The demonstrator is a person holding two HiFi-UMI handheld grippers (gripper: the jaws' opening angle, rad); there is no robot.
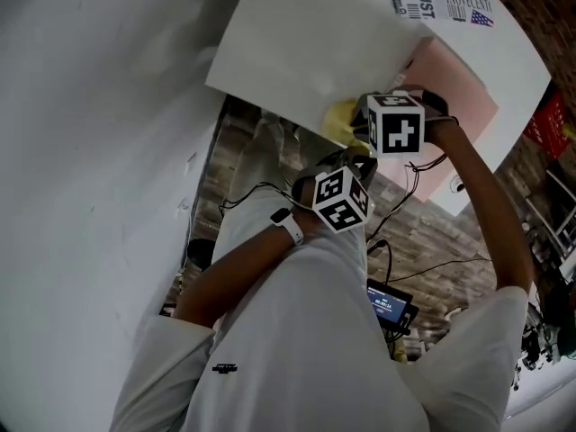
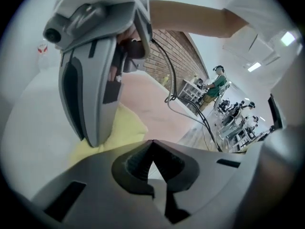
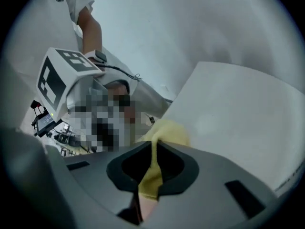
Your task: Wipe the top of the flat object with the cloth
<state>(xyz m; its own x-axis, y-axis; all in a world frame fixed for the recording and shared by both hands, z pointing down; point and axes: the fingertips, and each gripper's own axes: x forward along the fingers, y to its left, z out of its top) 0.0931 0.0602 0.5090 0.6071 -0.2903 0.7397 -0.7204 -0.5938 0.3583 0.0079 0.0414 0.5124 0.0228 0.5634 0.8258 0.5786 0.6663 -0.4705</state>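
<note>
Running lengthwise through the right gripper (image 3: 152, 146), yellow cloth (image 3: 167, 132) touches board (image 3: 238, 113).

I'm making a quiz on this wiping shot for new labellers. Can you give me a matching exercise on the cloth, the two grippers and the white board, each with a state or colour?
Things:
1. cloth
2. left gripper
3. right gripper
4. white board

States:
A. jaws together, nothing between them
B. yellow, a fold pinched between jaws
C. large and flat, with the cloth at its edge
D. jaws closed on the cloth

Pairs: 1-B, 2-A, 3-D, 4-C
</note>
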